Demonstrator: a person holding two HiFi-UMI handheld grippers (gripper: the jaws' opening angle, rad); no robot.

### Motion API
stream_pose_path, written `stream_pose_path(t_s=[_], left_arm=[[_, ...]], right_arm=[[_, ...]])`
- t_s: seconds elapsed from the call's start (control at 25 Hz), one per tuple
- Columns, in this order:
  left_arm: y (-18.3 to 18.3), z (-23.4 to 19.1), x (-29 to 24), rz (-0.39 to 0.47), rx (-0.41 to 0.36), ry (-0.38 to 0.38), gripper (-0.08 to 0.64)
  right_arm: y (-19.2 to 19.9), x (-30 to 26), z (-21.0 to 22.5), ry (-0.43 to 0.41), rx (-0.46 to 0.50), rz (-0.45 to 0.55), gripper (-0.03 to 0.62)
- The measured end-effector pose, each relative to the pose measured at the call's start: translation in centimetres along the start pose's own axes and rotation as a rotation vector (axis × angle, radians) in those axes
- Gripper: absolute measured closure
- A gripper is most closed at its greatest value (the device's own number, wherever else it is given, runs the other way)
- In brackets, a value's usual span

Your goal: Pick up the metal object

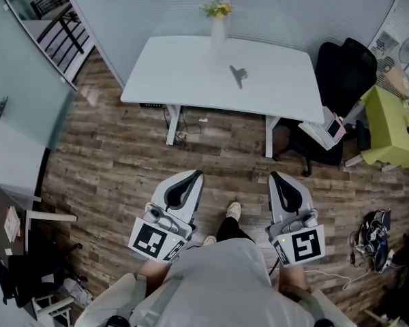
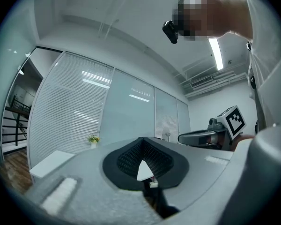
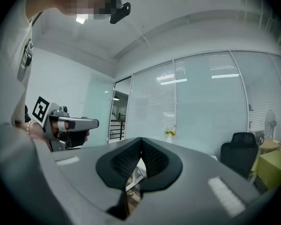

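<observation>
A small grey metal object (image 1: 238, 74) lies on the white table (image 1: 184, 70) far ahead, right of the table's middle. Both grippers are held close to the person's body, well short of the table. My left gripper (image 1: 191, 177) has its jaws pressed together with nothing between them; its tips show at the frame's middle (image 2: 141, 139). My right gripper (image 1: 274, 177) is likewise shut and empty, tips together (image 3: 141, 139). Each gripper shows in the other's view, the right gripper body (image 2: 210, 134) and the left gripper body (image 3: 65, 125).
A vase of yellow flowers (image 1: 218, 20) stands at the table's back edge. A black office chair (image 1: 341, 73) and a green side table (image 1: 395, 125) stand to the right. Cables and bags (image 1: 371, 240) lie on the wood floor at right; a dark desk (image 1: 13, 230) at left.
</observation>
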State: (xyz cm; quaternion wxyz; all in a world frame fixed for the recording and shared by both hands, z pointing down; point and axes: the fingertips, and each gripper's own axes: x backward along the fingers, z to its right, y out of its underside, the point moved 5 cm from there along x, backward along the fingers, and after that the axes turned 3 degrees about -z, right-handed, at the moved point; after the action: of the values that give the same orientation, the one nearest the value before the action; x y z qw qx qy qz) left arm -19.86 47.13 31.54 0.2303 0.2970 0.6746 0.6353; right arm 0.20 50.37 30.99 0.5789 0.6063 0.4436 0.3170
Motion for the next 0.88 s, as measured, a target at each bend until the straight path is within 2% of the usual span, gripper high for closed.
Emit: stream_pose_path(t_s=[0.56,0.88], left_arm=[[-0.4,-0.3,-14.1,-0.004,-0.014,0.030,0.557],[0.5,-0.3,-20.1,0.000,-0.012,0.024,0.557]], right_arm=[[0.0,-4.3,13.1,0.031,-0.019,0.018,0.591],[1.1,-6.3,18.7,0.022,-0.020,0.015,0.591]])
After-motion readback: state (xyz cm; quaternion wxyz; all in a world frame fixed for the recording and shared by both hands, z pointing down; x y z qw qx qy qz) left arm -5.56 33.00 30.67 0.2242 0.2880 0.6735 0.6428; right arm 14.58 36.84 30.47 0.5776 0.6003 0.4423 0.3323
